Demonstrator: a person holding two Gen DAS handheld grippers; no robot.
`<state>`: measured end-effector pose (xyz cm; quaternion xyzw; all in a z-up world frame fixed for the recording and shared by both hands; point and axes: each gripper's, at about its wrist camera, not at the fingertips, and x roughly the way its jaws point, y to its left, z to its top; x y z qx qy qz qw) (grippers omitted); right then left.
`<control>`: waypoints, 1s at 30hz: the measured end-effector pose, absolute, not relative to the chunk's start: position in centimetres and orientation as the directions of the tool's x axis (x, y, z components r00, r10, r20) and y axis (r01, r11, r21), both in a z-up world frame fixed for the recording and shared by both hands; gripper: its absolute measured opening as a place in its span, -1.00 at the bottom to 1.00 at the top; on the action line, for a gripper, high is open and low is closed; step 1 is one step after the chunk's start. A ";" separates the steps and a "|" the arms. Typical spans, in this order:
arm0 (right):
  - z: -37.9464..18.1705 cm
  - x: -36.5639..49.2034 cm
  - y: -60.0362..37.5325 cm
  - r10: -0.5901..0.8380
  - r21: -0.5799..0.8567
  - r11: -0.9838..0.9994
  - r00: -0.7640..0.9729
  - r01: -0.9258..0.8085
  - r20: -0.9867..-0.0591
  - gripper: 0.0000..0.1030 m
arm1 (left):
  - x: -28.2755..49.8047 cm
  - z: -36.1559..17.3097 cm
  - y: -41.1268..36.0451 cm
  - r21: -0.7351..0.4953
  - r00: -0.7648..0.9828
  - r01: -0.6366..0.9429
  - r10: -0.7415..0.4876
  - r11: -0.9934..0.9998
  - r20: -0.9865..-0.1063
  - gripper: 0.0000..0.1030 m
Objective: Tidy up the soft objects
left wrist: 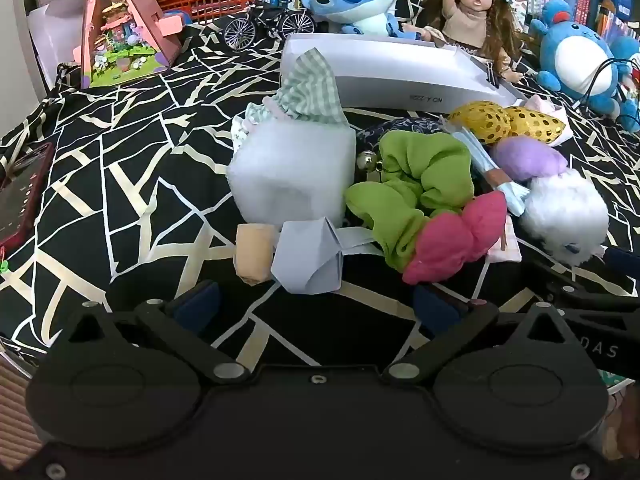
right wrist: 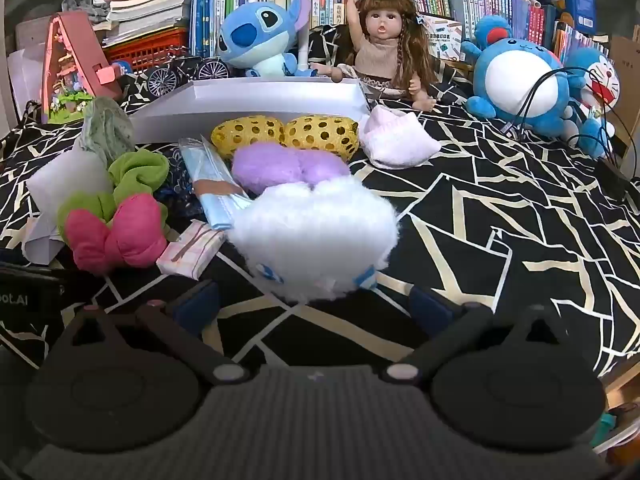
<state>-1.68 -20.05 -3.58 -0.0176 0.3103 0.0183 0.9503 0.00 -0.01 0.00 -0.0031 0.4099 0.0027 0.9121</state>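
Biggest first: your white tray sits at the back of the black patterned cloth, w/ the soft pile right in front of it. White foam block stands left, green scrunchie beside it, pink bow touching the scrunchie. White fluffy pom lies just ahead of your right gripper, jaws spread, holding nothing. Left gripper also spread, empty, near the folded paper.
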 end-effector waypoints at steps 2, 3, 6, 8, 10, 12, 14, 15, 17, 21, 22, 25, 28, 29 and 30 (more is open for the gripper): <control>-3.6 -1.7 -20.0 0.022 -0.026 0.999 0.807 -0.045 -0.590 1.00 | 0.0 0.0 0.0 0.000 0.662 -0.006 0.004 1.000 -0.750 1.00; -3.6 -1.7 -20.0 0.022 -0.025 0.999 0.806 -0.045 -0.592 1.00 | 0.0 0.0 0.0 -0.003 0.661 -0.006 0.002 1.000 -0.750 1.00; -3.6 -1.7 -20.0 0.022 -0.025 0.999 0.805 -0.045 -0.593 1.00 | 0.0 0.0 0.0 -0.004 0.659 -0.007 0.002 1.000 -0.752 1.00; -3.6 -1.7 -20.1 0.022 -0.024 0.999 0.805 -0.046 -0.593 1.00 | 0.0 0.0 0.0 -0.004 0.659 -0.008 0.003 1.000 -0.752 1.00; -3.6 -1.7 -20.1 0.022 -0.024 0.999 0.805 -0.045 -0.593 1.00 | 0.0 0.0 0.0 -0.004 0.659 -0.008 0.002 1.000 -0.752 1.00; -3.5 -1.6 -20.1 0.022 -0.024 0.999 0.804 -0.045 -0.594 1.00 | 0.0 0.0 0.0 -0.003 0.660 -0.007 0.003 1.000 -0.751 1.00; -3.5 -1.6 -20.1 0.022 -0.024 0.999 0.804 -0.045 -0.594 1.00 | 0.0 0.0 0.0 -0.003 0.659 -0.007 0.002 1.000 -0.752 1.00; -3.5 -1.6 -20.1 0.022 -0.024 0.999 0.804 -0.045 -0.594 1.00 | 0.0 0.0 0.0 -0.003 0.659 -0.007 0.003 1.000 -0.752 1.00; -3.5 -1.6 -20.1 0.022 -0.024 0.999 0.804 -0.046 -0.594 1.00 | 0.0 0.0 0.0 -0.002 0.659 -0.008 0.004 1.000 -0.752 1.00; -3.5 -1.6 -20.1 0.022 -0.024 0.999 0.804 -0.045 -0.594 1.00 | 0.0 0.0 0.0 -0.002 0.658 -0.008 0.004 1.000 -0.753 1.00; -3.5 -1.6 -20.0 0.022 -0.024 0.999 0.804 -0.046 -0.594 1.00 | 0.0 0.0 0.0 -0.002 0.658 -0.008 0.004 1.000 -0.753 1.00; -3.5 -1.6 -20.0 0.022 -0.024 0.999 0.804 -0.045 -0.594 1.00 | 0.0 0.0 0.0 -0.002 0.658 -0.007 0.003 1.000 -0.753 1.00; -3.5 -1.6 -20.0 0.022 -0.024 0.999 0.804 -0.046 -0.595 1.00 | 0.0 0.0 0.0 -0.002 0.658 -0.008 0.004 1.000 -0.753 1.00; -3.5 -1.6 -20.0 0.022 -0.024 0.999 0.803 -0.045 -0.595 1.00 | 0.0 0.0 0.0 -0.001 0.658 -0.008 0.004 1.000 -0.753 1.00; -3.5 -1.6 -20.0 0.022 -0.024 0.999 0.803 -0.046 -0.595 1.00 | 0.0 0.0 0.0 -0.001 0.658 -0.008 0.004 1.000 -0.753 1.00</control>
